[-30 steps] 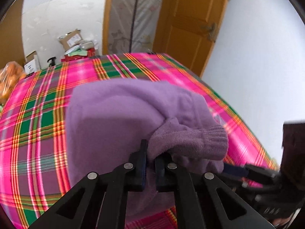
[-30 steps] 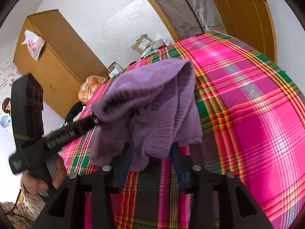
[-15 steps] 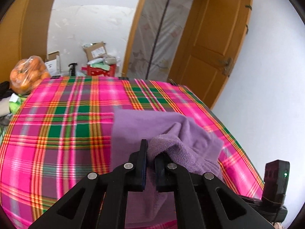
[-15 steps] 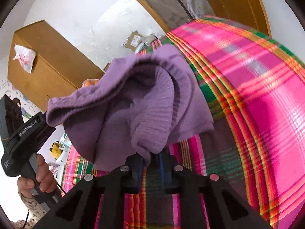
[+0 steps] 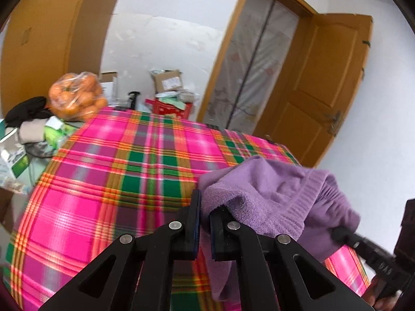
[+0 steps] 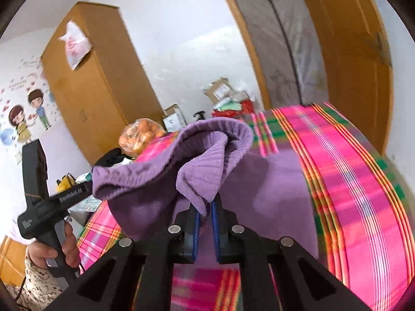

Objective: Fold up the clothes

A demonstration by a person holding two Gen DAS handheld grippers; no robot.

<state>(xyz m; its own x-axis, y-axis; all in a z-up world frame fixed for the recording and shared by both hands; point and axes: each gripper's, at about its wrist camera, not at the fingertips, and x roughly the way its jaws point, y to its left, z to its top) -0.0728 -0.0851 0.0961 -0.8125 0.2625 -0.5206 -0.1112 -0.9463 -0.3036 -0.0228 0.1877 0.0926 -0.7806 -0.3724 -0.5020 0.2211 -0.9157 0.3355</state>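
- Left wrist view: left gripper (image 5: 205, 223) clenched on an edge of the purple garment (image 5: 262, 194), which bunches toward 3 o'clock, lifted above the plaid cloth (image 5: 116, 181).
- Right gripper (image 6: 205, 223) pinches another edge; the garment drapes between both tools toward 10 o'clock.
- Judgement: two-point hold, presumably to spread the fabric before folding.

Purple against plaid

The garment (image 5: 272, 189) is plain purple; the cloth (image 5: 116, 176) beneath is pink plaid crossed with green, orange and white; at 3 o'clock, an orange-brown door (image 5: 324, 98).
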